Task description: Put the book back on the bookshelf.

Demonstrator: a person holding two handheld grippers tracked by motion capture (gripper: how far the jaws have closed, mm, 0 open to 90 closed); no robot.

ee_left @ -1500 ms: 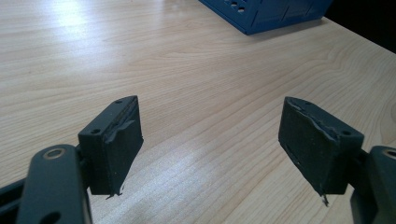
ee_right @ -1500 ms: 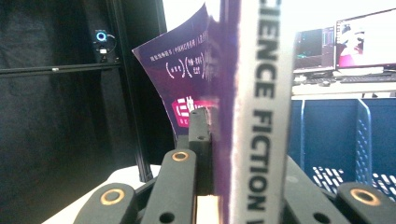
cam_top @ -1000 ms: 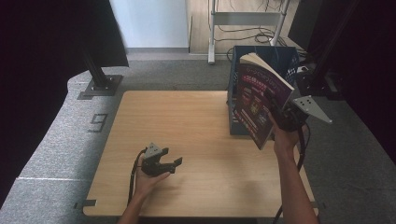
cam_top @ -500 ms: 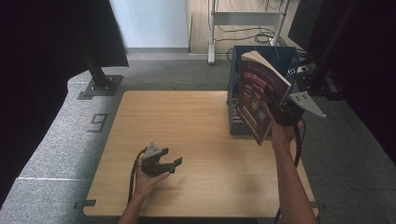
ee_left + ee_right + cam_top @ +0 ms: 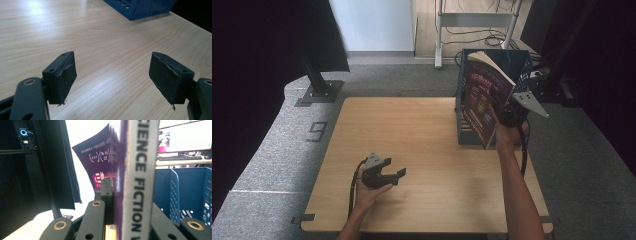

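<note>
- The right gripper (image 5: 506,111) is clamped on a thick purple paperback book (image 5: 479,102) with a white spine, holding it upright and tilted above the near left corner of the blue perforated plastic crate (image 5: 518,62)
- In the right gripper view, the black jaws press the book's (image 5: 136,182) covers from both sides, with the crate's (image 5: 190,187) blue wall just behind
- The crate stands on the far right part of the light wooden table (image 5: 422,135)
- The left gripper (image 5: 384,172) rests on the table well apart from the crate, near the front edge, its jaws spread apart with bare wood (image 5: 107,50) between them
</note>
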